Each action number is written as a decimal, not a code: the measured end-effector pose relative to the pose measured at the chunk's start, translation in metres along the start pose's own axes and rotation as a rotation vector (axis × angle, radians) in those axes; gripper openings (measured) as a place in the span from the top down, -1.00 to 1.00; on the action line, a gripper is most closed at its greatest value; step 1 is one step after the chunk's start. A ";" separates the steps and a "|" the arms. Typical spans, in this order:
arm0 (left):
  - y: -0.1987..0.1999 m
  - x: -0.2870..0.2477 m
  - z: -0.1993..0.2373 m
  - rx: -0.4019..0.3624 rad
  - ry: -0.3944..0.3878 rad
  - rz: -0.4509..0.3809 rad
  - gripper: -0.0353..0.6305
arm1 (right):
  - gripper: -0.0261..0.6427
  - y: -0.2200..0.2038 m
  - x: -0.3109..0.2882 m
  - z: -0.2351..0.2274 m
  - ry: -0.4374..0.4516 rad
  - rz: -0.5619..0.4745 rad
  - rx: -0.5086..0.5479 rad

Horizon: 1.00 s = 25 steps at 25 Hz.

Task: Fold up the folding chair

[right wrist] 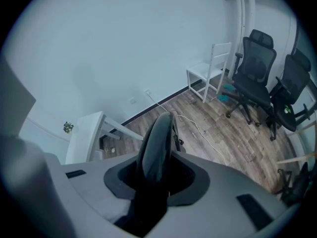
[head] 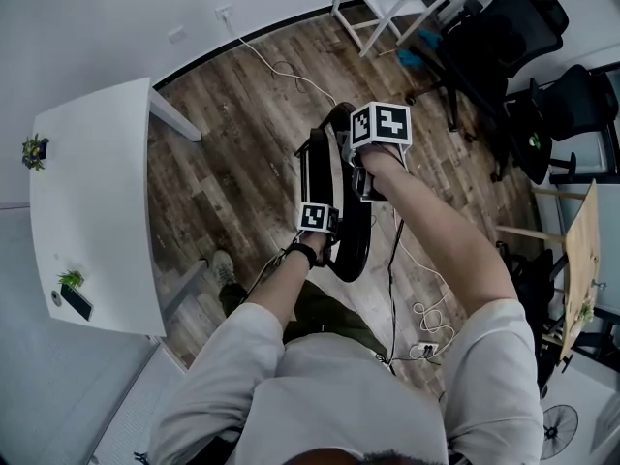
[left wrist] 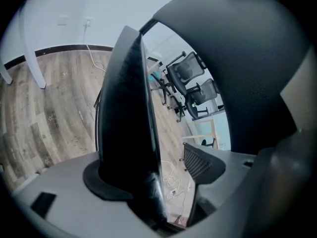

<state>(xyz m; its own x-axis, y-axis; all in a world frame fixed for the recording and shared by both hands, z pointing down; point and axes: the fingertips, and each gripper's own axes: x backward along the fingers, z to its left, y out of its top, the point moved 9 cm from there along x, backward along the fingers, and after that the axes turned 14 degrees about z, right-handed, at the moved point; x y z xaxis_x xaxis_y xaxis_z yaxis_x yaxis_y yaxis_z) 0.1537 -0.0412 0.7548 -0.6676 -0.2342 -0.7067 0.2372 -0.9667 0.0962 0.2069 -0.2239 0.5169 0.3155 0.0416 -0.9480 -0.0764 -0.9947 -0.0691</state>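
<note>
Okay, left gripper fingers stand apart: a dark panel sits between them against one side. The other pad is clear of it with floor showing in the gap, so no grip there. Right gripper fingers are clamped on the rounded top edge of the chair.

Head view: chair stands upright on the wood floor just in front of the person. Both hands are at its top, the left lower and nearer. Its two black slabs sit close together, near parallel, with a thin wedge of gap between them.

Progress, as I judge it: fold mostly done, seat up against the back, not fully flat. Left to do: close the last gap, likely with a fresh left grip, then park the chair. Only the right hand holds it, so it could tip or swing open.

White table is well off to the left and the office chairs far right, neither involved.
</note>
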 end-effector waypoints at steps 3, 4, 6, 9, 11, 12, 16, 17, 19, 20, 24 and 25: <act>0.004 -0.002 -0.004 -0.080 -0.001 0.098 -0.15 | 0.56 0.000 0.000 -0.003 -0.001 0.001 0.001; 0.005 -0.002 -0.006 -0.112 -0.006 0.129 -0.15 | 0.56 -0.001 0.001 -0.004 -0.002 0.001 0.001; 0.006 -0.003 -0.009 -0.163 -0.020 0.167 -0.15 | 0.56 -0.001 0.002 -0.006 0.000 0.001 0.001; 0.006 -0.003 -0.011 -0.234 -0.050 0.204 -0.23 | 0.56 -0.001 0.003 -0.010 0.005 0.003 0.002; 0.010 -0.001 -0.006 -0.256 -0.109 0.205 -0.25 | 0.56 0.000 0.003 -0.013 0.010 0.012 0.014; 0.013 0.000 -0.001 -0.246 -0.154 0.183 -0.30 | 0.55 0.000 0.003 -0.014 0.015 0.022 0.021; 0.015 0.023 0.018 -0.195 -0.257 0.068 -0.30 | 0.53 0.001 0.002 -0.017 0.025 0.063 0.047; 0.014 0.032 0.020 -0.187 -0.261 0.045 -0.30 | 0.53 0.002 0.002 -0.017 0.024 0.070 0.052; 0.012 0.054 0.020 -0.174 -0.267 -0.004 -0.30 | 0.53 0.003 0.002 -0.018 0.022 0.083 0.061; 0.009 0.066 0.016 -0.175 -0.275 -0.029 -0.30 | 0.53 0.003 0.002 -0.019 0.021 0.090 0.063; 0.000 0.119 -0.019 -0.220 -0.308 -0.132 -0.30 | 0.53 0.005 0.003 -0.023 0.016 0.127 0.076; -0.002 0.132 -0.030 -0.235 -0.309 -0.153 -0.30 | 0.53 0.006 0.003 -0.023 0.014 0.134 0.082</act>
<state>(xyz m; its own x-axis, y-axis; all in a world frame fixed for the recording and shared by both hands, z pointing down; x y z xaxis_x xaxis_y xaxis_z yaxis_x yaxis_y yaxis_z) 0.0867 -0.0666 0.6401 -0.8797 -0.1444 -0.4531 0.2497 -0.9511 -0.1816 0.2296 -0.2320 0.5211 0.3105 -0.0929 -0.9460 -0.1956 -0.9802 0.0320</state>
